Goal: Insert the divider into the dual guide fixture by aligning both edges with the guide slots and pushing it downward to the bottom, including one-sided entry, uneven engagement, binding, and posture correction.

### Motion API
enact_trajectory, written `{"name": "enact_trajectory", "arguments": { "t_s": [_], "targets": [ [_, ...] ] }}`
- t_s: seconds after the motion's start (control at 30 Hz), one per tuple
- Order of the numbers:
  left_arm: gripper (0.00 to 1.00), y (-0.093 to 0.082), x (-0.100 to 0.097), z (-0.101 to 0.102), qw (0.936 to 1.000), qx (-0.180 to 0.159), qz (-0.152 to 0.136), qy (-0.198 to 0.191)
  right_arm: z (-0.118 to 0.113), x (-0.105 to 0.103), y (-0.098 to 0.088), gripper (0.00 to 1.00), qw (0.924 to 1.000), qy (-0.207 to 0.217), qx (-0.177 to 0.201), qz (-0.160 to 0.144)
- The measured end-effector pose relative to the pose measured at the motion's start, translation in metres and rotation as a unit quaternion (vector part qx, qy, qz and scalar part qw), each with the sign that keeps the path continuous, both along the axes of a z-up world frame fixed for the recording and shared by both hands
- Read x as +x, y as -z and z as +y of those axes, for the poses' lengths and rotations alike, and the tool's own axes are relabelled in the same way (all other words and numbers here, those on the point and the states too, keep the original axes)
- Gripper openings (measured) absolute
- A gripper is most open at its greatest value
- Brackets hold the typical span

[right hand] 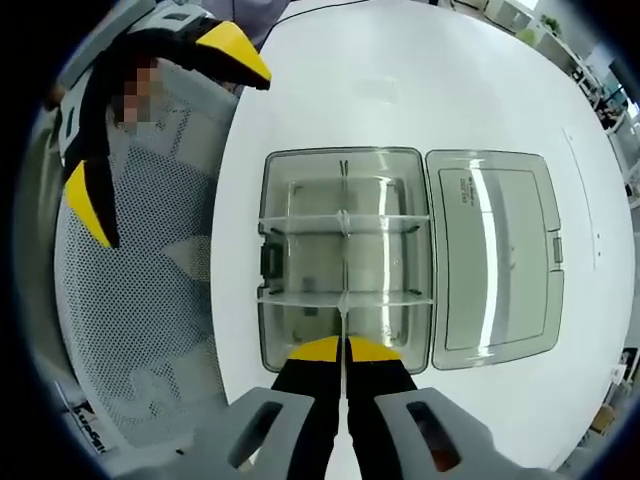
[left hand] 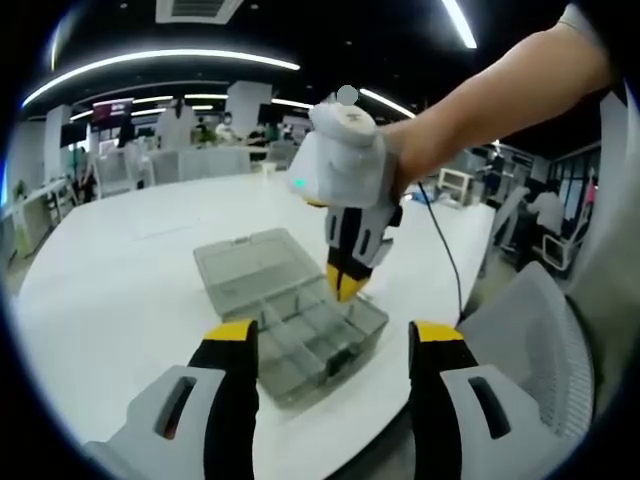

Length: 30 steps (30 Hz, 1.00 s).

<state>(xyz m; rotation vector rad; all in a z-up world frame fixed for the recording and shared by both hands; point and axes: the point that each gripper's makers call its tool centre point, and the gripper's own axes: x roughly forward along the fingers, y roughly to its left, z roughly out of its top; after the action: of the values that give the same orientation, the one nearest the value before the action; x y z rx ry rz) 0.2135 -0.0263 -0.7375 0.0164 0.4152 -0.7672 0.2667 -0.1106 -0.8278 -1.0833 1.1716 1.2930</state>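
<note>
A clear plastic compartment box [right hand: 300, 330] lies on the white table [right hand: 330, 80], its lid [right hand: 495, 260] folded flat beside it. Seen edge-on, a thin clear divider [right hand: 343, 300] runs down the middle of the box, crossing two clear cross walls. My right gripper [right hand: 345, 348] is shut on the near end of this divider. In the left gripper view the right gripper [left hand: 345, 285], held by a hand, points straight down into the box [left hand: 290, 320]. My left gripper [left hand: 335, 335] hovers open in front of the box, holding nothing, and stands open beyond the table edge [right hand: 165, 130].
A grey mesh chair [right hand: 150, 310] sits against the table edge next to the box. A black cable [left hand: 448, 260] trails over the table's right side. Chairs, desks and people fill the office at the back.
</note>
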Motion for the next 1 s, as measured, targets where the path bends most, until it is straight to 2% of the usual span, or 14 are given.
{"name": "enact_trajectory", "arguments": {
  "t_s": [1.0],
  "targets": [
    [0.58,0.004,0.0,0.001,1.0,0.0,0.007,0.001,0.001,-0.002,0.013,0.0,0.9999,-0.004,-0.009,-0.003]
  ]
}}
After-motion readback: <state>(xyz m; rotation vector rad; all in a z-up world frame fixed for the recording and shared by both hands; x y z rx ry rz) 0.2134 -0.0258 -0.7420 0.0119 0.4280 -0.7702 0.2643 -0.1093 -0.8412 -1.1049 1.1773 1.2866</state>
